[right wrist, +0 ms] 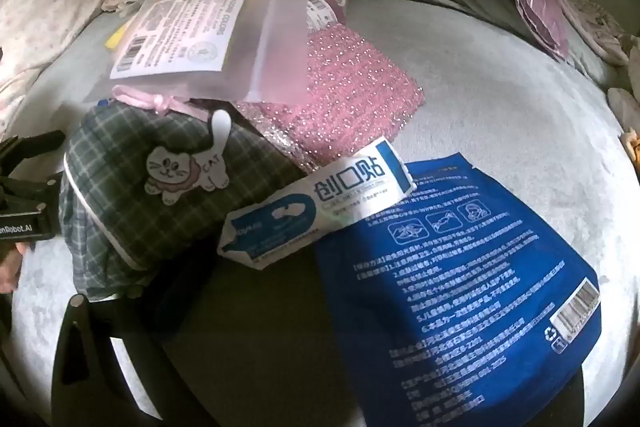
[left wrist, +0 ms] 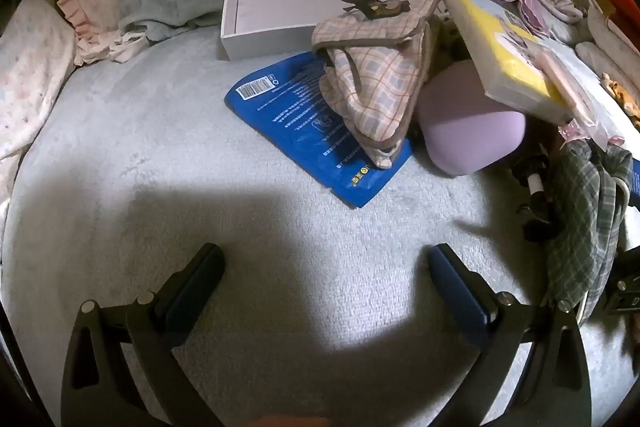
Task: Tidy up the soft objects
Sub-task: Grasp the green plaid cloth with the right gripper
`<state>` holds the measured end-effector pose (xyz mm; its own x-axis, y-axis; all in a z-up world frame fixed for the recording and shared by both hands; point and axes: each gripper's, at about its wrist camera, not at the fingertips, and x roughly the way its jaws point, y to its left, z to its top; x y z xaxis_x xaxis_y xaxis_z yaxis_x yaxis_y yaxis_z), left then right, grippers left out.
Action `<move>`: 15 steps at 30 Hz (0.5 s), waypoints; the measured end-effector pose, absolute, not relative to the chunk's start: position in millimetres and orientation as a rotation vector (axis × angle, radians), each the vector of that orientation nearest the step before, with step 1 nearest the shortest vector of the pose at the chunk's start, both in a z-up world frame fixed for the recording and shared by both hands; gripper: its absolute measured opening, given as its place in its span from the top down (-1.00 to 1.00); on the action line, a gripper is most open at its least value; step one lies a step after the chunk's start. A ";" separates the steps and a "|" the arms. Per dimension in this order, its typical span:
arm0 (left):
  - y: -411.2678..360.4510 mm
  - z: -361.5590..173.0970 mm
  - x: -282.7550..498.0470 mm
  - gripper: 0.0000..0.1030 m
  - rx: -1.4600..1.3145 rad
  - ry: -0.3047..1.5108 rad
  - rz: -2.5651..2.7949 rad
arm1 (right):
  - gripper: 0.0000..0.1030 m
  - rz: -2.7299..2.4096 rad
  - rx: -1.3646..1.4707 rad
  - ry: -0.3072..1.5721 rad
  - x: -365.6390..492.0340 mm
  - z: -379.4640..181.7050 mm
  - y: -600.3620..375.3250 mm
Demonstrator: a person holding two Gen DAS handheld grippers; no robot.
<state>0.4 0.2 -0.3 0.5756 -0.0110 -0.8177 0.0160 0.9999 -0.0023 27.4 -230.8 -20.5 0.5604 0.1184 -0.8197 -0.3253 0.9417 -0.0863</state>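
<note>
The pink plaid pouch (left wrist: 376, 79) with the brown trim lies draped over the front corner of the white cardboard tray (left wrist: 240, 15) and onto the blue printed packet (left wrist: 304, 115), which lies flat on the pale fleece blanket (left wrist: 140, 147). Just to its right sits a lilac rounded case (left wrist: 472, 131), partly under a yellow-edged box (left wrist: 516, 67). The green plaid pouch (right wrist: 132, 187) with the white cat patch lies further right on the blanket, under a frosted plastic bag (right wrist: 224, 55) and touching a white and blue plaster pack (right wrist: 320, 203). A pink glittery pouch (right wrist: 348, 87) lies behind that pack. A second blue printed bag (right wrist: 472, 279) lies below it.

Your left gripper (left wrist: 324, 263) hangs over bare blanket, jaws spread wide with nothing between them. Of your right gripper (right wrist: 224, 339) only the left finger shows, beside the green plaid pouch and apart from it; its jaws are released, and I see nothing grasped.
</note>
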 end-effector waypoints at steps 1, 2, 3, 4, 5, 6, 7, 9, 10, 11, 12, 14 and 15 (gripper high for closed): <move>1.1 -0.3 0.5 -1.00 -0.001 0.954 -0.020 | -1.00 0.258 -0.238 0.942 25.9 -20.2 -228.9; 2.4 -0.3 0.6 -1.00 -0.004 0.954 -0.022 | -1.00 0.249 -0.234 0.938 23.5 -19.6 -226.6; 4.1 -0.3 1.0 -1.00 -0.009 0.955 -0.026 | -1.00 0.244 -0.200 0.911 15.7 -18.3 -229.1; 6.1 -0.2 1.2 -1.00 -0.013 0.955 -0.028 | -1.00 0.243 -0.171 0.896 7.2 -16.9 -231.6; 8.7 0.4 0.5 -1.00 -0.015 0.953 -0.030 | -0.99 0.253 -0.153 0.888 2.9 -15.0 -236.1; 10.0 1.1 -0.1 -1.00 -0.015 0.951 -0.030 | -0.98 0.250 -0.141 0.877 -4.7 -11.5 -238.6; 10.6 1.6 -0.2 -0.99 -0.016 0.950 -0.032 | -0.98 0.249 -0.124 0.855 -13.8 -7.7 -245.6; 9.2 4.3 -3.6 -0.94 -0.015 0.932 -0.032 | -0.98 0.208 -0.097 0.810 -24.6 3.5 -254.6; 11.4 6.0 -5.5 -0.91 -0.021 0.924 -0.032 | -0.98 0.186 -0.089 0.776 -33.0 7.6 -257.5; 8.9 8.6 -7.1 -0.85 -0.015 0.919 -0.024 | -0.98 0.171 -0.079 0.752 -38.4 12.7 -260.5; 6.8 12.1 -11.3 -0.81 -0.016 0.904 -0.015 | -0.98 0.171 -0.063 0.731 -41.7 17.3 -264.5; 8.7 20.5 -16.6 -0.76 -0.019 0.866 -0.015 | -0.98 0.195 -0.030 0.718 -41.8 26.6 -268.5; 6.9 23.5 -19.6 -0.76 -0.017 0.846 -0.013 | -0.98 0.196 -0.012 0.706 -44.4 31.3 -267.4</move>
